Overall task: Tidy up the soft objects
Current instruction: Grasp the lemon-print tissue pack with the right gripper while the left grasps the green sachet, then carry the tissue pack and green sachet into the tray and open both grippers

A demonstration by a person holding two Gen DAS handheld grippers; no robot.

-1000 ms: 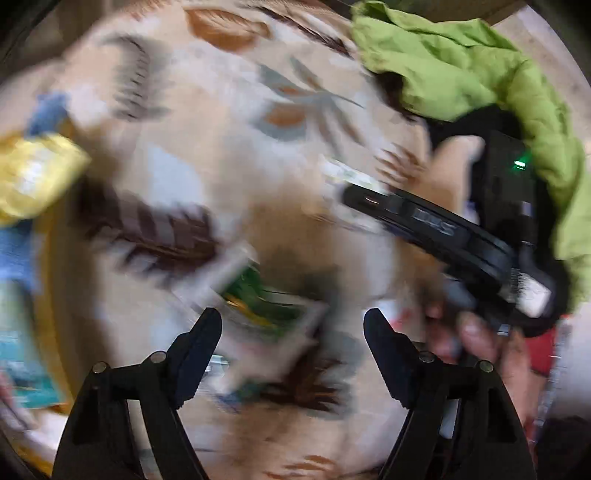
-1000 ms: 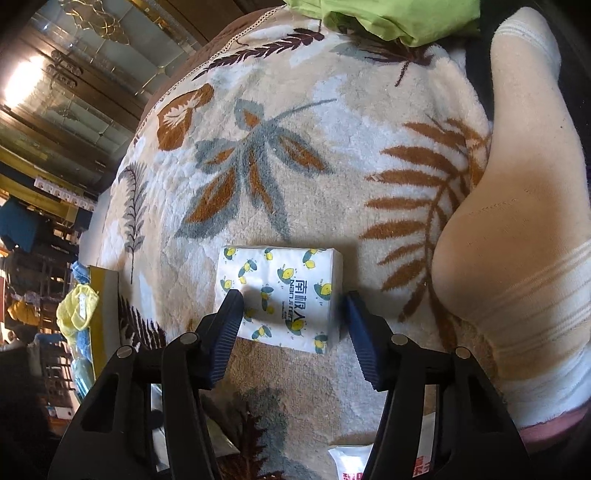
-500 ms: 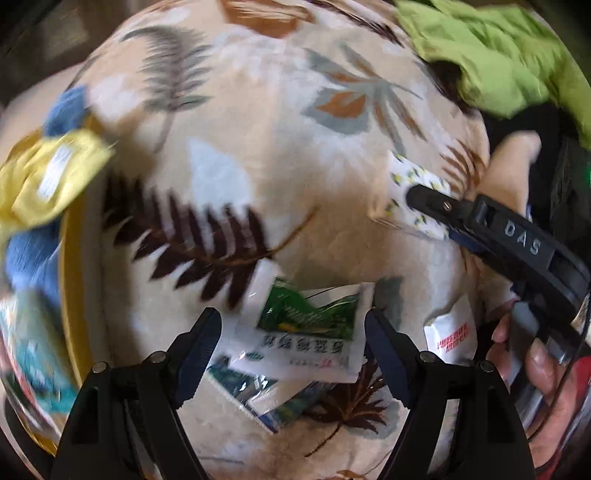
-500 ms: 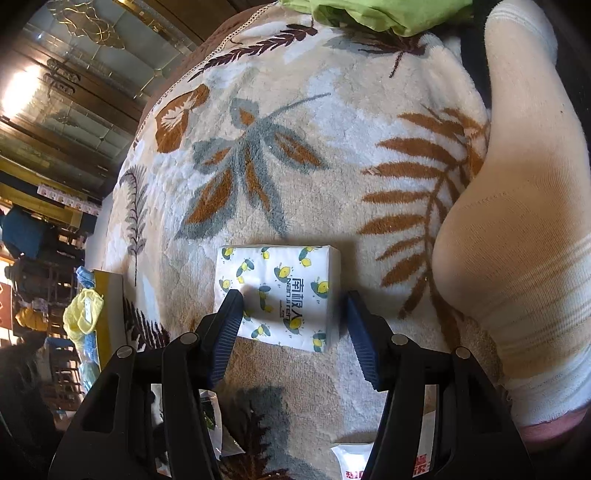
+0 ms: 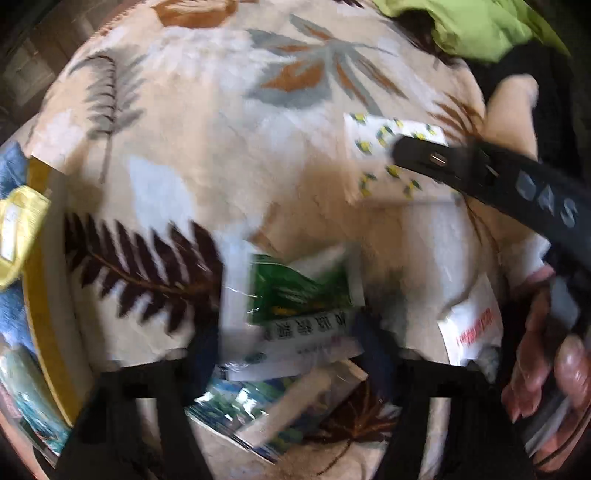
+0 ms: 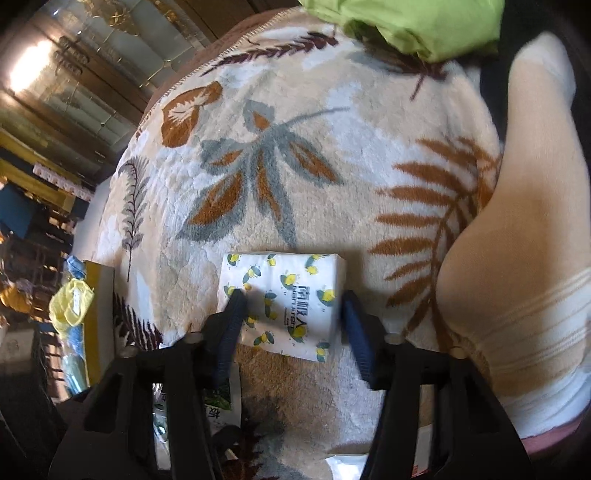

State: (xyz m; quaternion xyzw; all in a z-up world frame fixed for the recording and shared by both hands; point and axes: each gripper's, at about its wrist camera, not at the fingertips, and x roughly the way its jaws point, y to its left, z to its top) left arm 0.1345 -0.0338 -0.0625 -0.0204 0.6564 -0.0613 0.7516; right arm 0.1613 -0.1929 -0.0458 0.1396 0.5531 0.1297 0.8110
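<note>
- The left wrist view was badly smeared, so most of the print on the packets was mush. The green-and-white tissue pack (image 5: 299, 306) had a strip of characters I couldn't read.
- The left gripper (image 5: 291, 350) had just been closing its jaws, with that green pack sitting between them on the leaf-print blanket (image 5: 207, 155). Blur hid whether the pads actually pressed on it, so I honestly couldn't tell.
- Under the green one lay a blue landscape-print pack (image 5: 251, 410), partly covered and cut off by the fingers.
- A white sachet (image 5: 472, 325) with red writing sat off to the right, too fuzzy to read.
- The other tool's arm showed "DAS" in the left view, with a hand (image 5: 543, 365) at the right edge.
- The right gripper (image 6: 291, 325) had also just been closing, straddling the lemon-print tissue pack (image 6: 284, 295). The left pad touched its edge, the right one still looked a hair off, so not clamped yet.
- That pack's label read something like "nanfren" under Chinese characters, not certain.
- A yellow box (image 6: 94, 314) at the left held soft stuff, mostly cut off. A green cloth (image 6: 417, 22) lay at the blanket's far edge.
</note>
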